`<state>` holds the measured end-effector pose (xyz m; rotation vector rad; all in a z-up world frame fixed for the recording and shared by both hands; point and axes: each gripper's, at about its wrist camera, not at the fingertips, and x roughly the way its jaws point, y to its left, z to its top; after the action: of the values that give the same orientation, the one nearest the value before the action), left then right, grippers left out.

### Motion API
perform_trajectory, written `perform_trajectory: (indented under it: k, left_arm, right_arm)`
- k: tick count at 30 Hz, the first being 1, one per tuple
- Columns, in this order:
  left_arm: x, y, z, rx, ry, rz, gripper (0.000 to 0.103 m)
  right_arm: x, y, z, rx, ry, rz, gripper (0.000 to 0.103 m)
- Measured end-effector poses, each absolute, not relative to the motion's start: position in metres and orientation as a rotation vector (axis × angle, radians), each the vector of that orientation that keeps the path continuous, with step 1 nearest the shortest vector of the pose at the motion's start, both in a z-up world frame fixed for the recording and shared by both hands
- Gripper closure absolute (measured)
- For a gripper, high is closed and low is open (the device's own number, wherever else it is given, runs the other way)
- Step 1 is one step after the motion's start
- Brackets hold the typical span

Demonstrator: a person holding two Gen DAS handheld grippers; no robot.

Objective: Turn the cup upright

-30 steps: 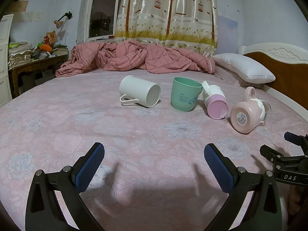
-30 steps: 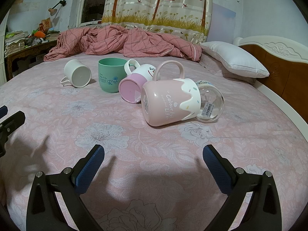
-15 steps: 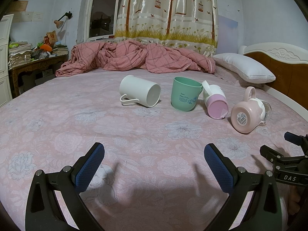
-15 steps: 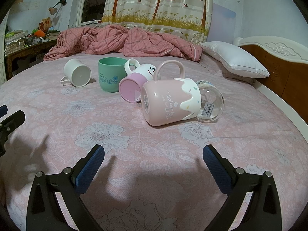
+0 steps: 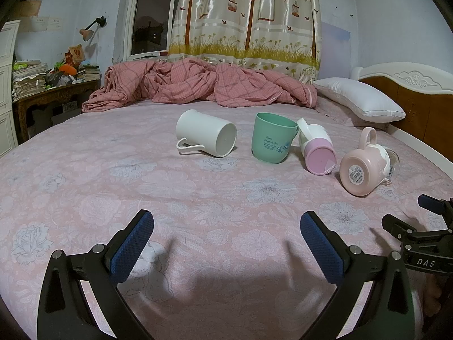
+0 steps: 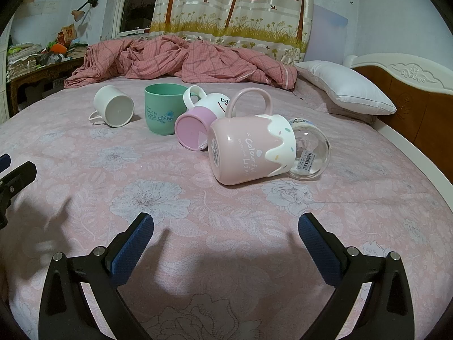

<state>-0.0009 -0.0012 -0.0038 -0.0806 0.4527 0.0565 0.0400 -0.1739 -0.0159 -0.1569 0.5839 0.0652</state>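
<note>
Several cups sit on the pink bedsheet (image 5: 141,187). A white mug (image 5: 206,137) (image 6: 113,109) lies on its side. A green cup (image 5: 271,137) (image 6: 162,109) stands upright. A pink-and-white mug (image 5: 318,153) (image 6: 198,124) lies on its side. A pink "Colourful Life" mug (image 5: 361,167) (image 6: 252,147) lies on its side, handle up, against a clear glass cup (image 6: 310,153). My left gripper (image 5: 226,238) is open and empty, well short of the cups. My right gripper (image 6: 226,238) is open and empty, just short of the pink mug.
A crumpled pink blanket (image 5: 198,85) lies at the back of the bed. A white pillow (image 5: 359,102) and a wooden headboard (image 5: 419,96) are on the right. A cluttered desk (image 5: 48,85) stands at the left. The right gripper's tip shows in the left wrist view (image 5: 424,235).
The right wrist view has drawn slightly closer to the pink mug. The left gripper has not moved.
</note>
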Motion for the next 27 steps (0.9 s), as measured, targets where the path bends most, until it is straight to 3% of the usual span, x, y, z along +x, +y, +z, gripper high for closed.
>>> perform_trajectory:
  k: [18, 27]
  left_arm:
    - [-0.002, 0.0, -0.006, -0.081, 0.457, 0.054, 0.0]
    - [0.003, -0.002, -0.01, -0.095, 0.474, 0.058, 0.0]
  right_arm:
    - [0.045, -0.194, -0.01, -0.076, 0.597, 0.097, 0.001]
    - [0.096, -0.216, 0.076, 0.146, 0.699, 0.193, 0.009]
